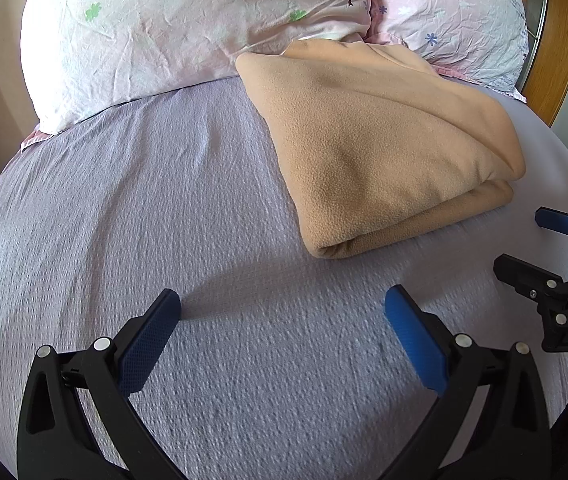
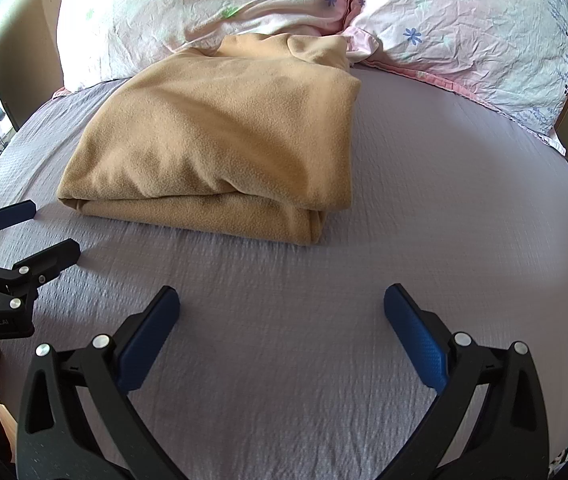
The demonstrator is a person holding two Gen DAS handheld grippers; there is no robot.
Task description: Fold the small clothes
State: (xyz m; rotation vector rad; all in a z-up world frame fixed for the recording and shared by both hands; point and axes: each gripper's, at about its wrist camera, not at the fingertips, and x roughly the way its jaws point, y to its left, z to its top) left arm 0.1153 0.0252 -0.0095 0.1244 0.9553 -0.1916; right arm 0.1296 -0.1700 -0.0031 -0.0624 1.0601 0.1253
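Item: tan fleece garment point(image 2: 220, 140), folded in a stack, lying on the lavender bed sheet point(image 2: 424, 208), far edge touching two floral pillows point(image 2: 212, 4); my left gripper point(image 1: 282, 320) jaws spread, holding nothing; my right gripper point(image 2: 282, 320) jaws spread, holding nothing; both near the garment, apart from it.

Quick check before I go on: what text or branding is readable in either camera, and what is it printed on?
"GenRobot.AI" on the body of the left gripper, in the right wrist view.
"DAS", cut off by the frame edge, on the body of the right gripper, in the left wrist view.
No readable text on the pillows, the tan garment or the sheet.
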